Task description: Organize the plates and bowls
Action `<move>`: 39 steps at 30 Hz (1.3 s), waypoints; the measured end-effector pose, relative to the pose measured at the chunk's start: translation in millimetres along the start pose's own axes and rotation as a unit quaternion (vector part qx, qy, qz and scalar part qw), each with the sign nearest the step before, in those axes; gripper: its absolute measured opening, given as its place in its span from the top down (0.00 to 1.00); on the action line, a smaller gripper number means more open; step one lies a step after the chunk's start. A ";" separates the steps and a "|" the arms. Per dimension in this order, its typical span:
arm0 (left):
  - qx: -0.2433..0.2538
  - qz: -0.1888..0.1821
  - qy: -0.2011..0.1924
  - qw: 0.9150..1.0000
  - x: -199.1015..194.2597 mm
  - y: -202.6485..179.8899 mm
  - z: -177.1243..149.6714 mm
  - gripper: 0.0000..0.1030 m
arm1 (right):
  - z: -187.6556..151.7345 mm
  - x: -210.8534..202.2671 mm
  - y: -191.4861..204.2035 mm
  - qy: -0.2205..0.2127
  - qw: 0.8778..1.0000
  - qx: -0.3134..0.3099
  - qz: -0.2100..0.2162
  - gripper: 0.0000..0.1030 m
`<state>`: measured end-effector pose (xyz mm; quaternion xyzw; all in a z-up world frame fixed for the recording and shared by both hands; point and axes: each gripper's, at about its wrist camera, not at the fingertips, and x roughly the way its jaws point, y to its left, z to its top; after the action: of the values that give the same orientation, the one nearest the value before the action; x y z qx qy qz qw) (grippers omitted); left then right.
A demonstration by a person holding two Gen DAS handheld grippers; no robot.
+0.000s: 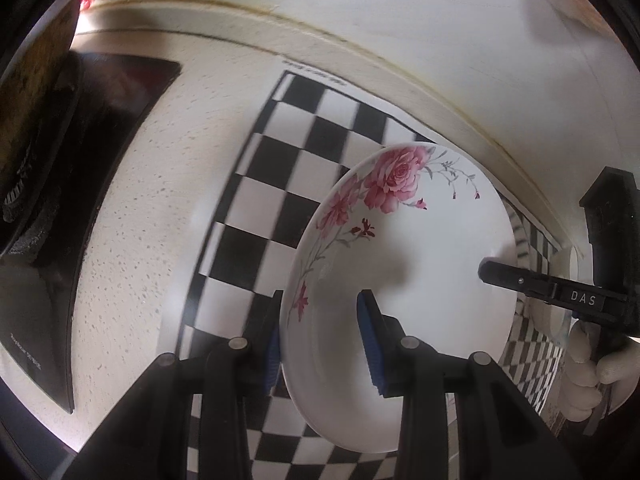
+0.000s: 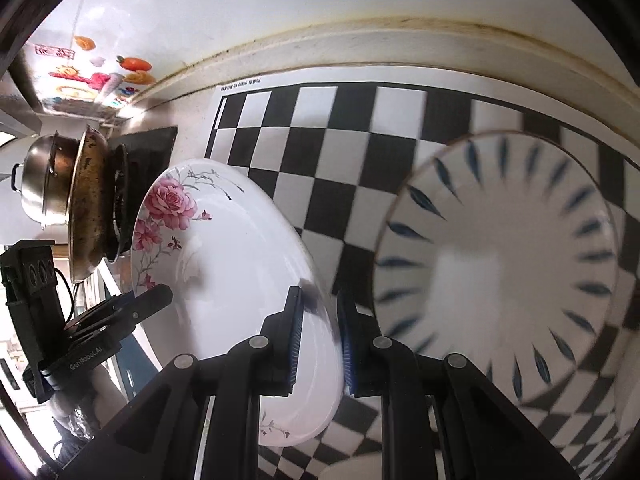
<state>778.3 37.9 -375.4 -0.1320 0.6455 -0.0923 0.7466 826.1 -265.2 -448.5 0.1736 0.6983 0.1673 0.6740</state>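
Hanging tilted above a black-and-white checkerboard mat [image 1: 288,152]: a glossy round white rose-print plate [image 1: 404,280], both rims being pinched by blue ribbed pads of the left gripper [image 1: 322,344] and right gripper [image 2: 318,344]. Lying beside it, a blue-dashed ceramic plate [image 2: 500,264]; resting near the speckled counter's [image 1: 160,184] edge, a tarnished metal pan [image 2: 86,208].

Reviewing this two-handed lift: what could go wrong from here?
1. Both tools pinch only the rim of the rose plate, left tool and right tool on opposite edges; uneven pulls could slip it.
2. The blue-leaf plate lies close beside it; a swing might clip it.
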 end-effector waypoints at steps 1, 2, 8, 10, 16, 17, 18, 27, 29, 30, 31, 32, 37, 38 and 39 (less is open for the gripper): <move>0.005 -0.001 0.000 1.000 -1.7 -5.1 -2.5 0.69 | -5.7 -6.5 -2.9 -0.005 1.000 0.002 -0.001 0.81; 0.011 -0.002 0.001 1.000 -3.1 -10.8 -4.9 0.69 | -13.2 -14.8 -6.8 -0.010 1.000 0.007 -0.001 0.81; 0.052 -0.012 0.007 0.999 -10.9 -52.6 -26.9 0.69 | -59.4 -53.7 -36.4 -0.035 0.999 0.034 -0.003 0.81; 0.068 -0.014 0.011 0.998 -9.6 -70.3 -35.5 0.69 | -73.9 -62.6 -46.5 -0.041 0.998 0.045 -0.002 0.81; 0.110 -0.020 0.023 0.993 -2.9 -115.3 -59.0 0.69 | -131.0 -90.1 -87.4 -0.061 0.995 0.079 -0.001 0.81; 0.115 -0.021 0.025 0.993 -1.5 -121.5 -63.0 0.69 | -141.2 -93.5 -95.3 -0.063 0.994 0.085 0.000 0.81; 0.120 -0.022 0.028 0.992 0.6 -128.9 -68.3 0.69 | -148.0 -94.6 -99.5 -0.064 0.994 0.090 0.002 0.81; 0.150 -0.014 0.070 0.986 34.8 -160.9 -107.2 0.69 | -212.8 -87.6 -143.6 -0.056 0.990 0.126 0.003 0.81; 0.155 -0.010 0.081 0.985 42.2 -164.8 -116.5 0.69 | -225.4 -80.8 -151.9 -0.048 0.990 0.131 0.002 0.81; 0.157 -0.006 0.087 0.984 46.1 -167.0 -121.9 0.69 | -230.0 -78.2 -154.6 -0.044 0.990 0.132 0.001 0.81; 0.157 -0.004 0.091 0.983 49.3 -166.2 -124.8 0.69 | -234.9 -74.7 -157.9 -0.041 0.990 0.135 0.002 0.81; 0.159 -0.001 0.098 0.982 54.5 -167.4 -128.9 0.69 | -241.0 -70.7 -162.7 -0.035 0.990 0.137 0.001 0.81; 0.167 0.014 0.117 0.979 67.6 -170.6 -146.4 0.69 | -255.9 -61.7 -171.3 -0.027 0.990 0.141 -0.006 0.81; 0.168 0.017 0.120 0.978 69.3 -171.2 -148.2 0.69 | -257.8 -60.0 -172.4 -0.025 0.990 0.141 -0.007 0.81; 0.169 0.021 0.121 0.978 71.3 -172.2 -150.1 0.69 | -258.6 -58.7 -172.1 -0.023 0.990 0.139 -0.009 0.81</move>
<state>646.3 -159.0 -407.8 0.0216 0.7087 -0.1998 0.6763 566.5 -444.6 -467.9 0.2626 0.7006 0.0585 0.6609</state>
